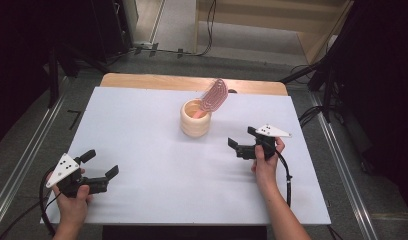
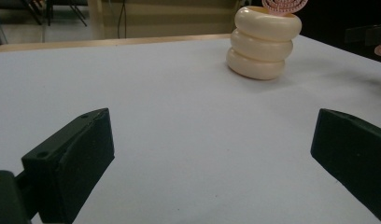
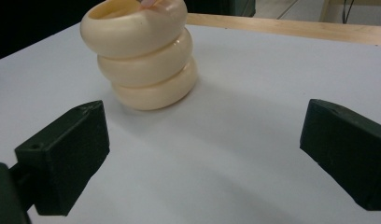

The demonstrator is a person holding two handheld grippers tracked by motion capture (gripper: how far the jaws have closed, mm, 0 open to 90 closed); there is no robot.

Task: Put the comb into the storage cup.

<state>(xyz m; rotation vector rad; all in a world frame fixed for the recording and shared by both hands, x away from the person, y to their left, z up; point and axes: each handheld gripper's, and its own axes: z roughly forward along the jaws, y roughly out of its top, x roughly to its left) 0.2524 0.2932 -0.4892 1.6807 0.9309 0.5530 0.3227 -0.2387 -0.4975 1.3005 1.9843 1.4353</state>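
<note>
Near the cream holder (image 1: 195, 119), right gripper (image 1: 243, 140) and left gripper (image 1: 98, 164) both wide, empty; a careless approach could topple holder and pink brush (image 1: 213, 96).

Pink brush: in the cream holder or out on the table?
In. The pink brush stands tilted in the cream holder, head above the rim.

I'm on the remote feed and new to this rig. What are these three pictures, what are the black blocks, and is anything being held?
A person holds a hand-held two-jaw gripper in each hand. The high view looks down on the white table: left gripper, right gripper. The other two views come from cameras riding on each gripper; the black blocks are that gripper's own jaws, spread wide. Both the left gripper and the right gripper are open and hold nothing. On the table stands a cream ribbed holder with a pink slotted spatula leaning out of it.
</note>
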